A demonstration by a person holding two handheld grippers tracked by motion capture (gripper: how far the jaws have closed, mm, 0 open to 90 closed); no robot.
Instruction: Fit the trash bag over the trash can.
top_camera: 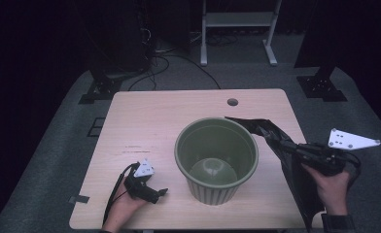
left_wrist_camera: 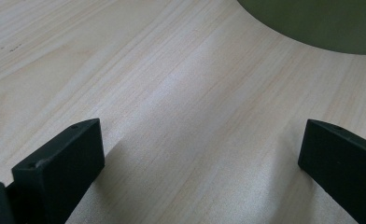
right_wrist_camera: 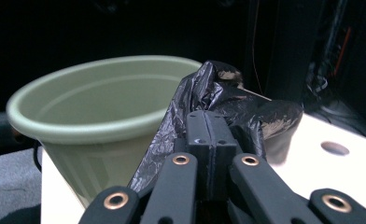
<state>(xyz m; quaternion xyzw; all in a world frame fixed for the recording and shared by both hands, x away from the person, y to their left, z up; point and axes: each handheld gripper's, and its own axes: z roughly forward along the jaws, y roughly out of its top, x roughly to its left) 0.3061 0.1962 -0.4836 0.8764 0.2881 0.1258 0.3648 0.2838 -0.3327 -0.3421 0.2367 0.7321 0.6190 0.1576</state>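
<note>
A ribbed olive-green plastic bin (top_camera: 216, 158) stands upright and empty in the middle of the light wooden table (top_camera: 145, 121). My right gripper (top_camera: 285, 144) is at the bin's right, raised above the table, shut on a crumpled black plastic bag (top_camera: 295, 179) that hangs down from it. In the right gripper view the closed jaws pinch the bag (right_wrist_camera: 218, 88) just beside the bin (right_wrist_camera: 102, 102) rim. My left gripper (top_camera: 158, 194) rests low at the table's front left, open, with bare wood between its fingers (left_wrist_camera: 69, 154). The bin's wall (left_wrist_camera: 321, 23) shows beyond them.
A round cable hole (top_camera: 233, 102) sits near the table's far edge. Behind the table stand a white metal frame (top_camera: 237, 19), black stand bases (top_camera: 103, 87) and loose cables on grey carpet. Bare tabletop lies left of the bin.
</note>
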